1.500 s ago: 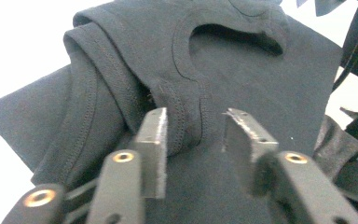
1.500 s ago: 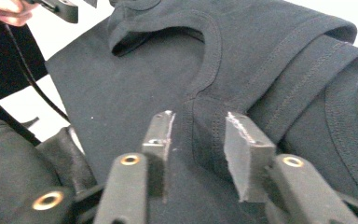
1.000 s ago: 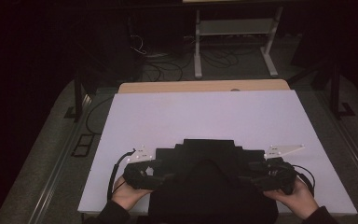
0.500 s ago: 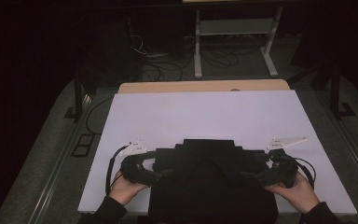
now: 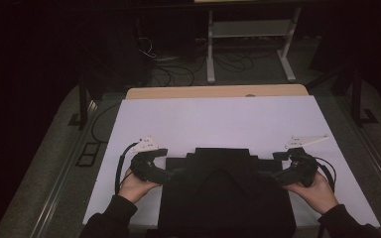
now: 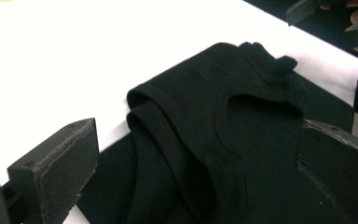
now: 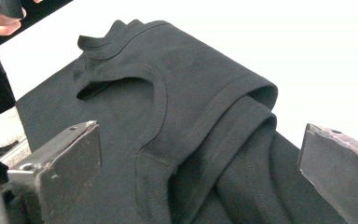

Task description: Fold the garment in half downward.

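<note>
A black garment [image 5: 228,198] lies folded on the white tabletop [image 5: 218,119], near the front edge. My left gripper [image 5: 171,173] is at its left side and my right gripper [image 5: 273,174] at its right, both pointing inward. In the left gripper view the gripper [image 6: 196,140] has its jaws wide apart over the folded sleeve and neckline [image 6: 205,93]. The right gripper [image 7: 203,135] stands the same way over the garment [image 7: 191,70]. Both pairs of jaws have just been opening. Cloth lies between them, but the pads do not press on it.
The table's wooden far edge [image 5: 218,91] borders the white top. Behind it stand a white metal rack [image 5: 250,44] and loose cables [image 5: 168,69] on the floor. Dark stand legs flank the table at the left [image 5: 83,99] and right [image 5: 357,94].
Both hands and their grippers have shifted a little farther from the front edge along the garment's sides. The garment keeps its shape and place.
</note>
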Demonstrator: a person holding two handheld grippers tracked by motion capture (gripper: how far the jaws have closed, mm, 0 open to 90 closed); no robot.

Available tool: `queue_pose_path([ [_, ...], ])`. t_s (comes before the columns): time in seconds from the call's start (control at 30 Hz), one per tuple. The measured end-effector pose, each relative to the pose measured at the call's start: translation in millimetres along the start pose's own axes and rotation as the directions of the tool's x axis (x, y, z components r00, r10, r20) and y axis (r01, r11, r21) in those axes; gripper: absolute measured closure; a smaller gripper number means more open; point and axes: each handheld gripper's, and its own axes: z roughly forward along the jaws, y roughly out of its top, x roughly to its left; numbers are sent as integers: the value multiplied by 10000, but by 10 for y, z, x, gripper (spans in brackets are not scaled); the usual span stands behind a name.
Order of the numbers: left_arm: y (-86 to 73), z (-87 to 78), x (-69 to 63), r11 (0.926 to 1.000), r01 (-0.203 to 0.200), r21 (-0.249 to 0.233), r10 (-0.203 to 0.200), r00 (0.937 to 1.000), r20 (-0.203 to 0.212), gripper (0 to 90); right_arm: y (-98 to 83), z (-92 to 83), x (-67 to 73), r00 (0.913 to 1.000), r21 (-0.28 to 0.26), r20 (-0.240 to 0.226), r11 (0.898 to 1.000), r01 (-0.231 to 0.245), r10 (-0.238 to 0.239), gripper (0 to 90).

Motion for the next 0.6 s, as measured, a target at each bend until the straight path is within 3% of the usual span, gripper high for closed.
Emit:
queue_pose_path([
  [0.2,28,6,85,9996,31,-289,-41,9993,-361,0,18,-14,-91,9999,-59,151,10000,11,-10,0],
  [0.6,-1,52,213,10000,-29,-5,29,9985,-551,0,-1,-27,-285,9985,-126,552,9999,-22,29,0],
])
